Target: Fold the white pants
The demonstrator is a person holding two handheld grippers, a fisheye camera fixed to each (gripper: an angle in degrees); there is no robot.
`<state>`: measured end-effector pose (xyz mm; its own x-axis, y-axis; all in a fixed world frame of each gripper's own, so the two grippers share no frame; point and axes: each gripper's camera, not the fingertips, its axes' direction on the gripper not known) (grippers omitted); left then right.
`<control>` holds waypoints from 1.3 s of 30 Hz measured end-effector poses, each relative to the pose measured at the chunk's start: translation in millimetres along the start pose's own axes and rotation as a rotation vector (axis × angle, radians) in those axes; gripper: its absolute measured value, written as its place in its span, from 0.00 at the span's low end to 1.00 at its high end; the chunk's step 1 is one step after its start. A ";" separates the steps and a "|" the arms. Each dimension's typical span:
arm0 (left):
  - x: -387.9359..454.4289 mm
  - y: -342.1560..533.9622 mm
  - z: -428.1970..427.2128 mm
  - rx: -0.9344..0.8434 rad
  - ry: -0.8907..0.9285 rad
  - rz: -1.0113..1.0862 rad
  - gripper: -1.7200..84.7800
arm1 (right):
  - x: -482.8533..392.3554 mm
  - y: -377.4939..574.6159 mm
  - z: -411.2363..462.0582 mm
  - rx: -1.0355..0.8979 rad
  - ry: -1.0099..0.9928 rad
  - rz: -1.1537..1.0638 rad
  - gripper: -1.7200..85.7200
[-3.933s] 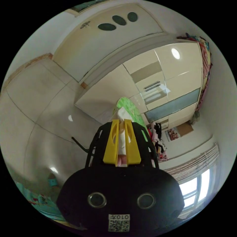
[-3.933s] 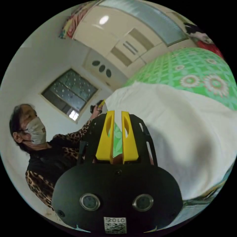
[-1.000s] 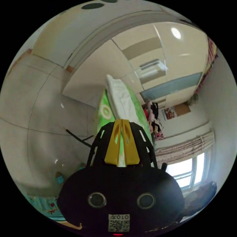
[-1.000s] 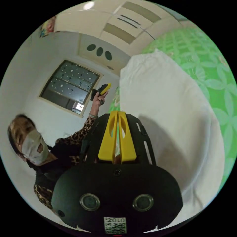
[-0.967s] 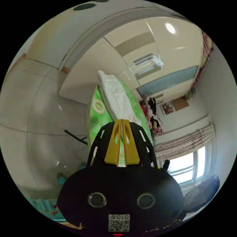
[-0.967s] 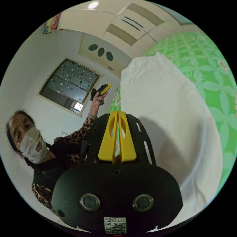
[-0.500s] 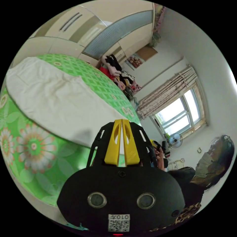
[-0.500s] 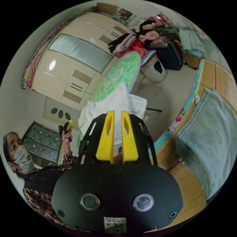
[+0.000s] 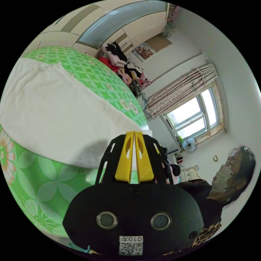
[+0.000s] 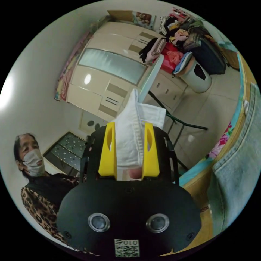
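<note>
Reaching into the white pants (image 10: 130,136) with the right gripper (image 10: 129,127).
Its jaws, narrower before, now straddle the fabric, grip uncertain; left gripper (image 9: 134,135) pressed together just beside the cloth.

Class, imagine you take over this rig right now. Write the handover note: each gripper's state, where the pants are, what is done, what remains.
Left gripper: jaws closed, nothing clearly pinched.
Right gripper: jaws parted, with a thick bunch of the white pants between them; firm grip uncertain.
The white pants lie folded over on the green floral table.
Left: probably finish or move the fold, then smooth it.
</note>
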<state>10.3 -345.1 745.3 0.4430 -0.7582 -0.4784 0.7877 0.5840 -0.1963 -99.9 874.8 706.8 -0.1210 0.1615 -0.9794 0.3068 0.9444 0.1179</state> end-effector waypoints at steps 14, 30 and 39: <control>-9.9 32.0 3.8 0.024 -0.030 -0.030 0.02 | -170.2 1.9 -54.3 0.063 -0.051 -0.399 0.07; -25.2 54.1 21.2 0.010 0.034 -0.082 0.02 | -56.9 -6.5 -49.2 -0.009 0.171 0.267 0.10; 66.5 67.6 71.7 -0.182 -0.076 0.210 0.02 | -84.6 26.7 -1.0 -0.241 -0.139 0.247 0.15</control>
<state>123.7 -376.8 761.6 0.6243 -0.6308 -0.4608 0.5885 0.7677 -0.2537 -82.4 886.7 792.9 0.0631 0.3680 -0.9277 0.0778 0.9249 0.3721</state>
